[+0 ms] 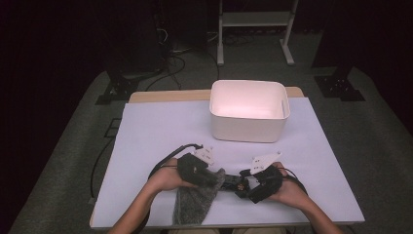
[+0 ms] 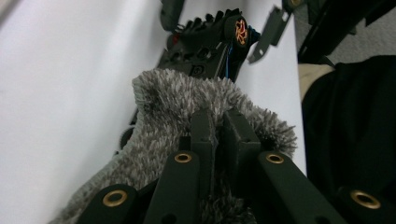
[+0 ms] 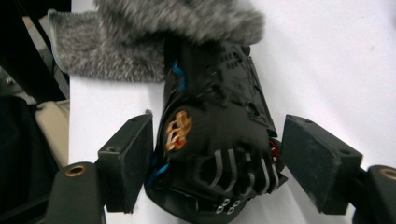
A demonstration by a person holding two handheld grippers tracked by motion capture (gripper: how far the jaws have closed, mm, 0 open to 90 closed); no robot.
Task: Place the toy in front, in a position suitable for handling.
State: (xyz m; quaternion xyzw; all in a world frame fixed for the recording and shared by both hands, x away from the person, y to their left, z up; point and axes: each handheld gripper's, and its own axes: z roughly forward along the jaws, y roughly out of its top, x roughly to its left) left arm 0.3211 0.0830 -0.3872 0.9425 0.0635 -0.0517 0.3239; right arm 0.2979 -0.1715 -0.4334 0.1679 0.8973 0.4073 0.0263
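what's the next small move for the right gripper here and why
Probably draw the right gripper back off the black toy. Its jaws stand wide on either side of the toy, not pressing it, and the toy's far end already sits in the fuzzy grey pouch, which the left gripper pinches by its edge.

Both forearms come in low and angle inward, so the two grippers face each other tip to tip. The left hand (image 1: 168, 179) wraps the body of the left gripper (image 1: 217, 177), whose jaws point toward the other tool; in the left gripper view they stand nearly together, pinched on the grey fuzzy cloth (image 2: 187, 109). The right hand (image 1: 287, 191) cups the right gripper (image 1: 237, 184) from behind. Its jaws stand wide apart, one on each side of the black object (image 3: 215, 135), pads clear of it.
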